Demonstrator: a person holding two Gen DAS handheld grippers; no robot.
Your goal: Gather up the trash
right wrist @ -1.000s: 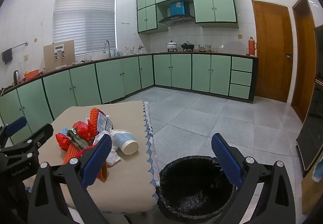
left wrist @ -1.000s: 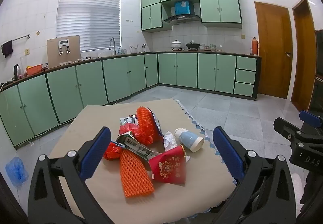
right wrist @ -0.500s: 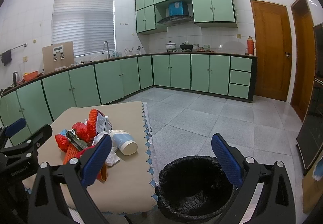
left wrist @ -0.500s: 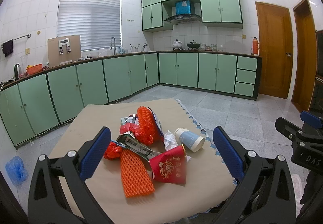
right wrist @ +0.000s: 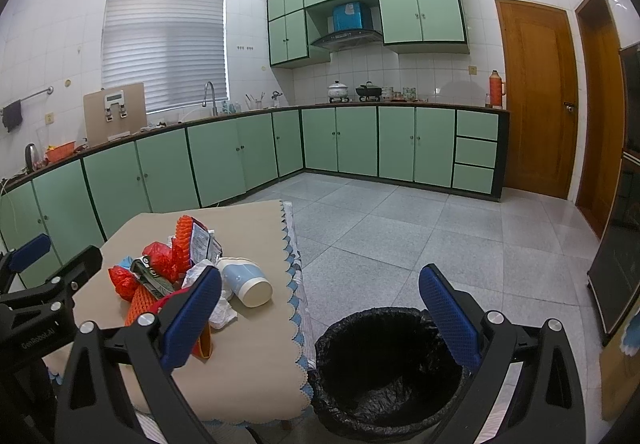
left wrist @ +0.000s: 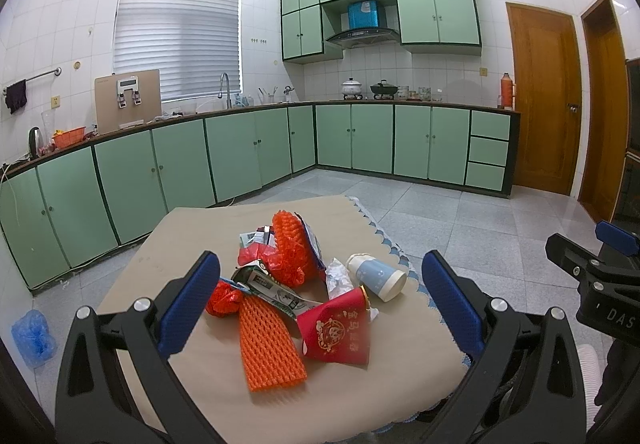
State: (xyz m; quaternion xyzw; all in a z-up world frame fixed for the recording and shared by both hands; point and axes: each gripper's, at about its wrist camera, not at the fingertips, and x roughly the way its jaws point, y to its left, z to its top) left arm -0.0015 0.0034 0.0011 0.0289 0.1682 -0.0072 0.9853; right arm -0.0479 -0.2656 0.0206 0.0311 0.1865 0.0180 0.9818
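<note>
Trash pile: sits mid-table (left wrist: 192, 228), all bunched together, pieces touching or overlapping
Foam nets: two orange ones, a flat one (left wrist: 270, 344) at the front of the pile and a curled one (left wrist: 289, 240) standing up at the back
Paper cup: one, pale blue (left wrist: 376, 276), tipped on its side at the pile's right edge
Red packet: one (left wrist: 338, 328), lying just right of the flat net
Other bits: a couple of red plastic scraps, some printed wrappers, white crumpled paper; can't get an exact count
Bin: one, black liner (right wrist: 384, 368), on the floor right beside the table's scalloped edge
Left gripper (left wrist: 318, 304): fingers spread wide, holding nothing, hanging above the pile
Right gripper (right wrist: 320, 318): also spread wide, nothing between the fingers, above the table edge and the bin
</note>
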